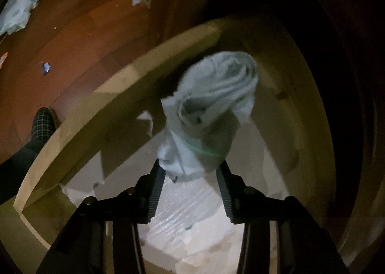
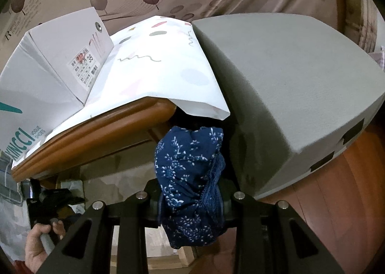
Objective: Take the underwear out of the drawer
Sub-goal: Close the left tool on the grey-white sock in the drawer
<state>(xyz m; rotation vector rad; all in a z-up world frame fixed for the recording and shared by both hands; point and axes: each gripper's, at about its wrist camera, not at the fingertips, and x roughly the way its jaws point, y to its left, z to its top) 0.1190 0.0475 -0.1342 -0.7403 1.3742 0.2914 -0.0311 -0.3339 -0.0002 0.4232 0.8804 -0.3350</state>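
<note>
Two pieces of underwear show up here, one in each view.

In the left wrist view, I look down into the open drawer (image 1: 79,127), which fills the middle of the frame. A pale rolled underwear (image 1: 211,105) sits in the centre, with its lower end between the two fingers of my left tool (image 1: 191,173). The tool is partly open, and I think its pads are just touching the cloth on both sides, but the picture is blurry there. White soft packing (image 1: 182,221) lies on the drawer bottom, low in the frame. The wooden floor (image 1: 79,33) is at upper left, with a checked slipper (image 1: 44,122) at the left edge.

In the right wrist view, my right tool (image 2: 192,201) is squeezed as far shut as it goes on a blue flowered underwear (image 2: 190,177) in the lower middle. The cloth bunches up above the fingers and hangs below them. A white shoe box (image 2: 60,62) sits at upper left on a counter (image 2: 96,134) with a patterned white sheet over it. A grey box (image 2: 288,93) fills the right side. A hand (image 2: 38,240) holding the other tool's handle shows at lower left.

I think both pieces are light, soft and floppy, and not slippery. The pale roll may come undone, so I would pinch it across the thick middle of the roll.
</note>
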